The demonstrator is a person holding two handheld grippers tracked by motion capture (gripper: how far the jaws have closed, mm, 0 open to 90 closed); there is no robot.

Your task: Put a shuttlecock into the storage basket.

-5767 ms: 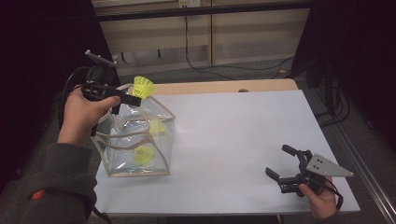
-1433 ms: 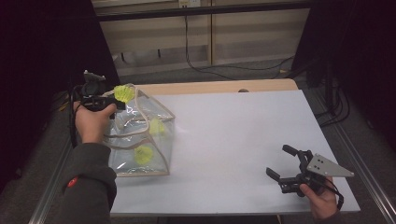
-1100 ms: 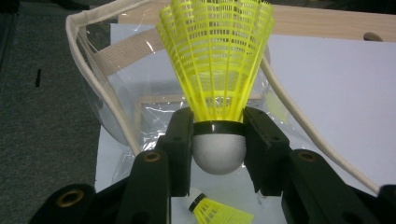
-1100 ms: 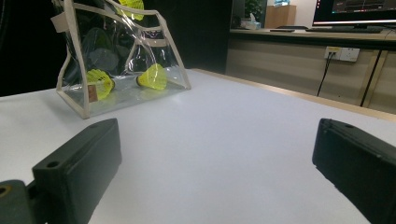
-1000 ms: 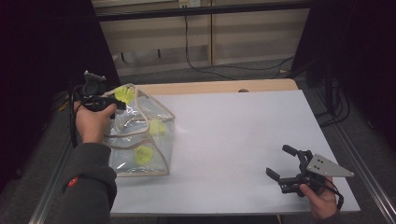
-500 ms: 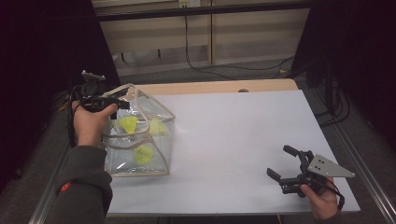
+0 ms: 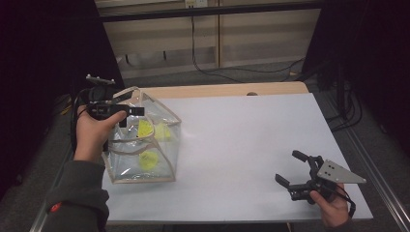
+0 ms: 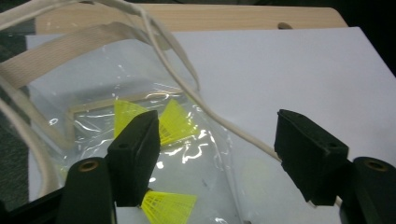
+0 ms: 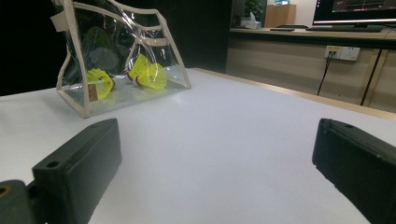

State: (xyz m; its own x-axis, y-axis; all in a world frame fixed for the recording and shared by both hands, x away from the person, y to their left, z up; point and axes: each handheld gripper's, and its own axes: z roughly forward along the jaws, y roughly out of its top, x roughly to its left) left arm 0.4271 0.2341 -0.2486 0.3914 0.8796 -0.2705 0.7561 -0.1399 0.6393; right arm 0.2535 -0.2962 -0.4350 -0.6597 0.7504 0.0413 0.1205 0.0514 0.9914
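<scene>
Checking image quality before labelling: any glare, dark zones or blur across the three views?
High view: surroundings dark, table evenly lit. Left gripper view: glare streaks on the clear bag, near jaws soft. Right gripper view: jaws blurred, yellow shuttlecocks in the bag fairly sharp, background dim.

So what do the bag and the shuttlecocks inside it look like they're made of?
The bag looks like clear, glossy soft plastic: it creases, glints, and its contents show through. Its edging and handles look like beige woven fabric tape. The shuttlecocks seem to be yellow nylon or plastic, with fine ribbed, slightly see-through skirts; what their bases are made of I can't tell.
</scene>
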